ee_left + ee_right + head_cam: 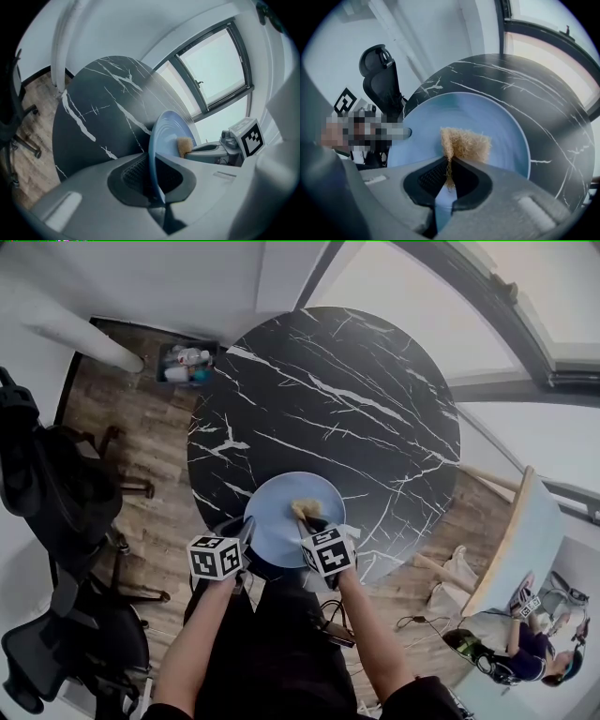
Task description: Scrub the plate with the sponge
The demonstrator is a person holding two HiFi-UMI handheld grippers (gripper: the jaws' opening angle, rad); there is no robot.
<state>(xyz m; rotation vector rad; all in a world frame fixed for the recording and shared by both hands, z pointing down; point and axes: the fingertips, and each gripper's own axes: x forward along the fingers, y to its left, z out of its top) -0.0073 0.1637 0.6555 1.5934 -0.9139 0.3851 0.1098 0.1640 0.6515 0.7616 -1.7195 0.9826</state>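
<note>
The blue plate sat in the lower centre of the head view, at the near edge of the round black marbled surface, directly in front of the person. The left hand-held gripper was clenched on the plate's rim at its lower left. In the left gripper view the rim ran edge-on between the two pads, pinched from both faces. That hold looked meant to anchor the plate, so that rubbing pressure would not push it across the smooth surface or spin it. Taking it by the rim also left the whole inner face bare for the other tool.

The right hand-held gripper was grasping the tan, fibrous sponge. Its jaws were shut on one narrow end, so most of the sponge stuck out beyond the tips. In the right gripper view that free part lay against the plate's inner face, near its middle, with the gripper aimed steeply down at it. I judged this was so the soft sponge, not the hard jaws, met the plate.

Both grippers worked from the plate's near side, close together, which kept the far half of the plate in plain sight. Whether the plate lay flat or was tipped up slightly by the left grip could not be told. Scrubbing seemed to be under way.
</note>
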